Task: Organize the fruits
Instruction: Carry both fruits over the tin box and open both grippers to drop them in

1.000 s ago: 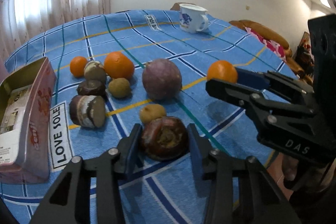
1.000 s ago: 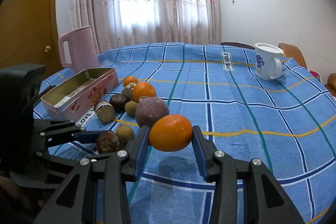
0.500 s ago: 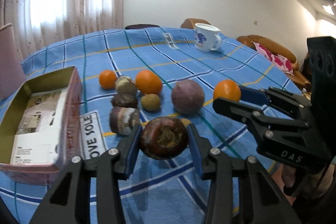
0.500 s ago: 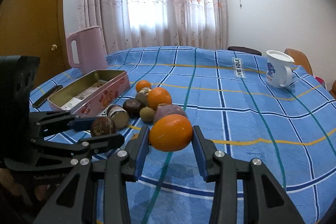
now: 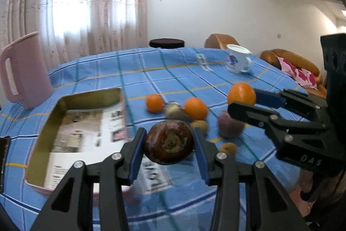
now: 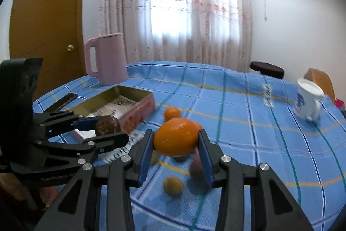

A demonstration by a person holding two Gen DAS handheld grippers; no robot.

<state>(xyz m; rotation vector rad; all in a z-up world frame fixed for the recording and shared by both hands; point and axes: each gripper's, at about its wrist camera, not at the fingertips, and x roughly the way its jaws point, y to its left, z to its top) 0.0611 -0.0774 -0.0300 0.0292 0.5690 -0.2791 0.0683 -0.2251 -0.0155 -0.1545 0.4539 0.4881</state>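
Note:
My left gripper [image 5: 169, 142] is shut on a dark brown mangosteen [image 5: 168, 142] and holds it above the blue checked cloth, just right of the open pink tin [image 5: 43, 135]. Seen from the right wrist, that same gripper [image 6: 108, 129] carries the mangosteen [image 6: 107, 126] near the tin [image 6: 140, 109]. My right gripper [image 6: 176, 140] is shut on a large orange [image 6: 176, 136], also lifted off the cloth; the left wrist view has it [image 5: 241, 99] at the right with the orange [image 5: 241, 93]. Small oranges [image 5: 154, 102], a purple fruit [image 5: 229, 127] and small brown fruits [image 5: 227, 147] lie on the cloth.
A pink jug [image 5: 23, 73] stands behind the tin at the left. A white mug with blue print [image 5: 236, 61] stands at the far right of the table [image 6: 259, 122]. A dark flat object [image 6: 64, 101] lies by the tin. A stool and a sofa stand beyond the table.
Both grippers have risen off the cloth with their fruits and swung left toward the pink tin. The fruits left on the cloth now lie lower and farther right in both views.

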